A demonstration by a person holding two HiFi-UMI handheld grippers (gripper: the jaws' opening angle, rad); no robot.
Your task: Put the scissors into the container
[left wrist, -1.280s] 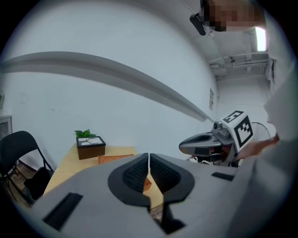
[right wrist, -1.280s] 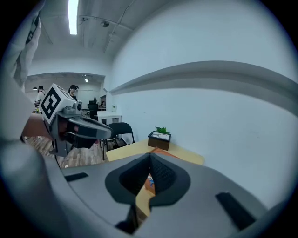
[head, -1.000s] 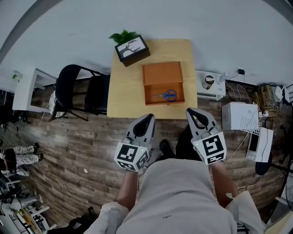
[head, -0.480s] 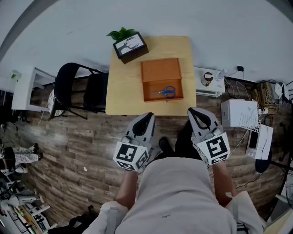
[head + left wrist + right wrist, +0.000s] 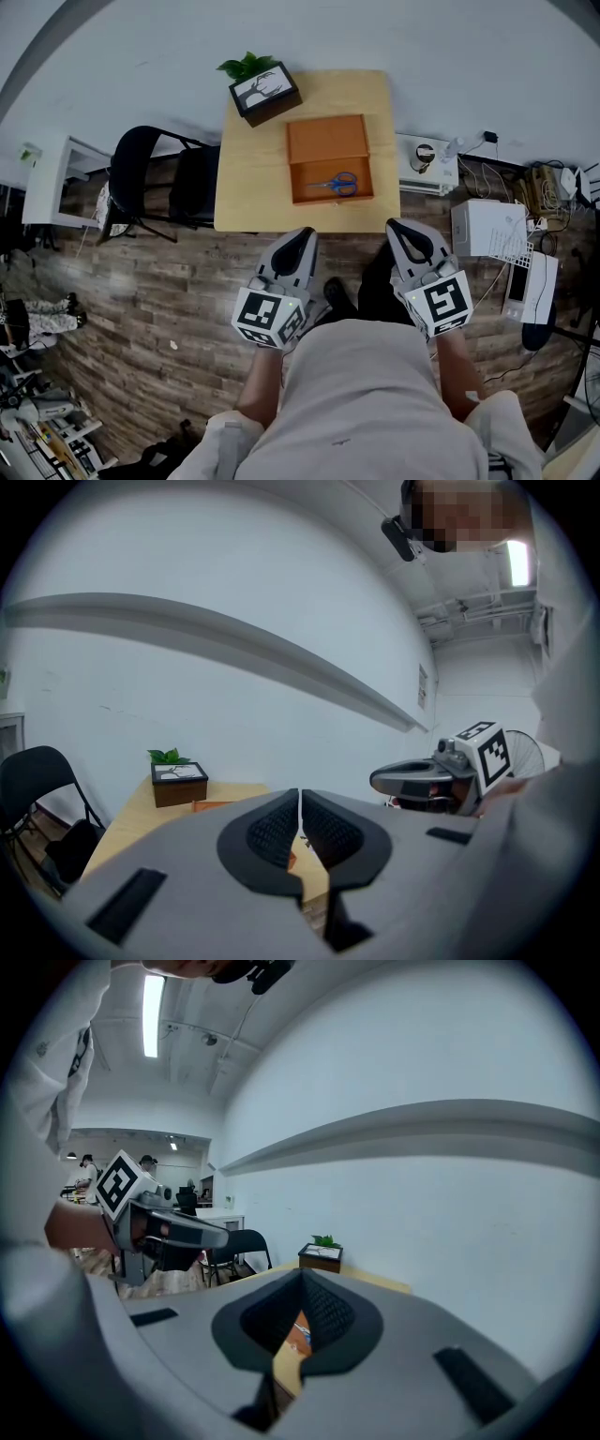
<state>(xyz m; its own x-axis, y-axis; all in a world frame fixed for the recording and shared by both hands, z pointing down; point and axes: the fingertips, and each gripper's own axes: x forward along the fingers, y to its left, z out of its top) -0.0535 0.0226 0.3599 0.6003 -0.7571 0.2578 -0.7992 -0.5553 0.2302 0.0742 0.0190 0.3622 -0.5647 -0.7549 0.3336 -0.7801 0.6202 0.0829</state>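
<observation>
Blue-handled scissors (image 5: 336, 183) lie inside an open orange wooden box (image 5: 328, 142) on a small light wooden table (image 5: 253, 178). The box's lid stands folded back toward the wall. My left gripper (image 5: 298, 242) and right gripper (image 5: 403, 232) hang close to my body, short of the table's near edge, both shut with nothing between the jaws. In the left gripper view the jaws (image 5: 300, 817) meet and the right gripper (image 5: 441, 778) shows beside them. In the right gripper view the jaws (image 5: 302, 1309) are also closed, with the box partly hidden behind them.
A dark planter box with a green plant (image 5: 260, 86) stands at the table's far left corner. A black chair (image 5: 159, 187) stands left of the table. White boxes, devices and cables (image 5: 497, 234) crowd the floor at the right. A white wall runs behind.
The table and box have drifted slightly up and away in the head view, as if I stepped back a little. Both grippers stay shut in about the same place.
</observation>
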